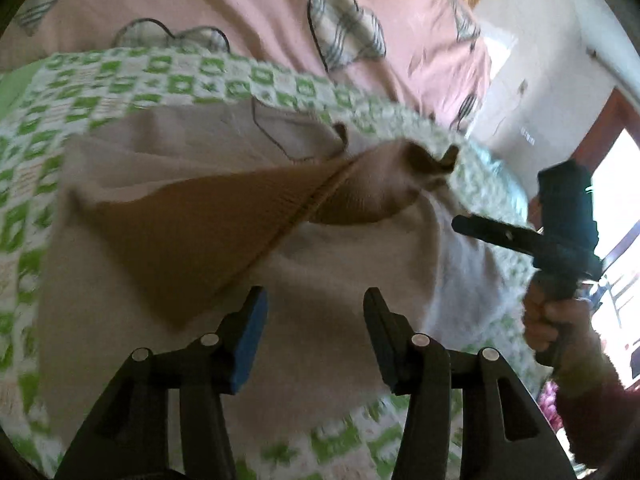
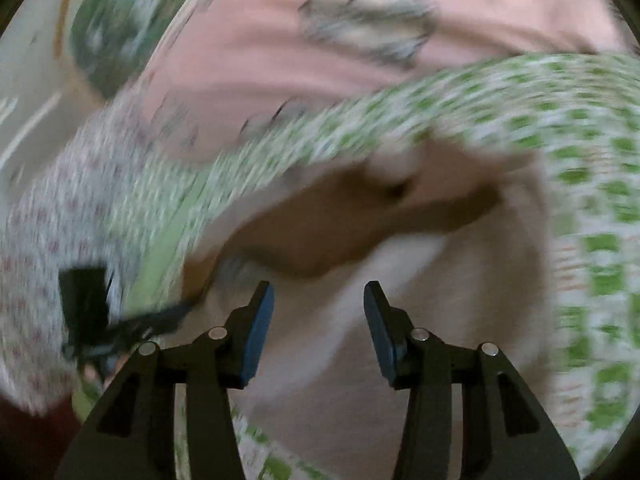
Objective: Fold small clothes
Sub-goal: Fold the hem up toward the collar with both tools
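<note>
One beige garment (image 1: 248, 216) lies partly folded on the green-checked blanket (image 1: 120, 76), over a pink bedsheet (image 1: 208, 4). The left tongs (image 1: 316, 336) hover released above its near edge. The right tongs (image 2: 319, 328) are also spread apart, holding nothing, above the cloth.

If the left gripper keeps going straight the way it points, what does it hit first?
Most likely the beige garment: the open left gripper aims at its flat pale part, just right of the folded tan flap. Depth is unclear.
</note>
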Action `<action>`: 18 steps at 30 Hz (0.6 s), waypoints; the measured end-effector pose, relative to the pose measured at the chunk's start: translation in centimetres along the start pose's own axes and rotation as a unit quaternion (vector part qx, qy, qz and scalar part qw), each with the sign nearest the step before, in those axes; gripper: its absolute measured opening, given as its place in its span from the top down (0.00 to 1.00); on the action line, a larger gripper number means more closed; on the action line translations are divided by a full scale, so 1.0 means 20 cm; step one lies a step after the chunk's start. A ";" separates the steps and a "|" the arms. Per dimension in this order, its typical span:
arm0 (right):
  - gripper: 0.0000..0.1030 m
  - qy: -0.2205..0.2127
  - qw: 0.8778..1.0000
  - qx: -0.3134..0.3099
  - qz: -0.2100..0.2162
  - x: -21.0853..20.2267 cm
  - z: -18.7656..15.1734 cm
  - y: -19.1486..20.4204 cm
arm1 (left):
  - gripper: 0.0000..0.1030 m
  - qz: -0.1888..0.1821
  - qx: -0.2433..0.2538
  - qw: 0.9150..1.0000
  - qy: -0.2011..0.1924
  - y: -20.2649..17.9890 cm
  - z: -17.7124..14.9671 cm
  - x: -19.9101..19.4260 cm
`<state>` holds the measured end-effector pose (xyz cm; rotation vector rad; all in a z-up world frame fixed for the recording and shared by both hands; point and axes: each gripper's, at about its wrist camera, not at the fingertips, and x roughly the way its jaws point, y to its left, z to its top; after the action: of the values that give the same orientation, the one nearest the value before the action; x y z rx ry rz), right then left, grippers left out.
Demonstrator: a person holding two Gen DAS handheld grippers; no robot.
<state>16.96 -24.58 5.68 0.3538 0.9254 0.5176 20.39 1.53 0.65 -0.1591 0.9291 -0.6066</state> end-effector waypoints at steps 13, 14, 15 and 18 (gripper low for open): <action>0.55 0.001 0.983 0.002 -0.184 0.29 0.38 -0.36 | 0.79 0.117 -0.089 0.989 -0.020 0.55 0.47 0.20; 0.55 -0.016 0.979 0.019 -0.202 0.28 0.39 -0.40 | 0.79 0.124 -0.097 0.987 -0.022 0.57 0.49 0.19; 0.55 -0.032 0.978 0.045 -0.202 0.24 0.39 -0.44 | 0.79 0.129 -0.101 0.986 -0.022 0.57 0.48 0.17; 0.53 -0.070 0.977 0.107 -0.172 0.12 0.35 -0.50 | 0.70 0.118 -0.105 0.987 -0.022 0.59 0.43 0.08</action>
<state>26.72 -31.86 3.00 0.4081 0.8837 0.0743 32.90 9.18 0.18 -0.2470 0.9512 -0.2836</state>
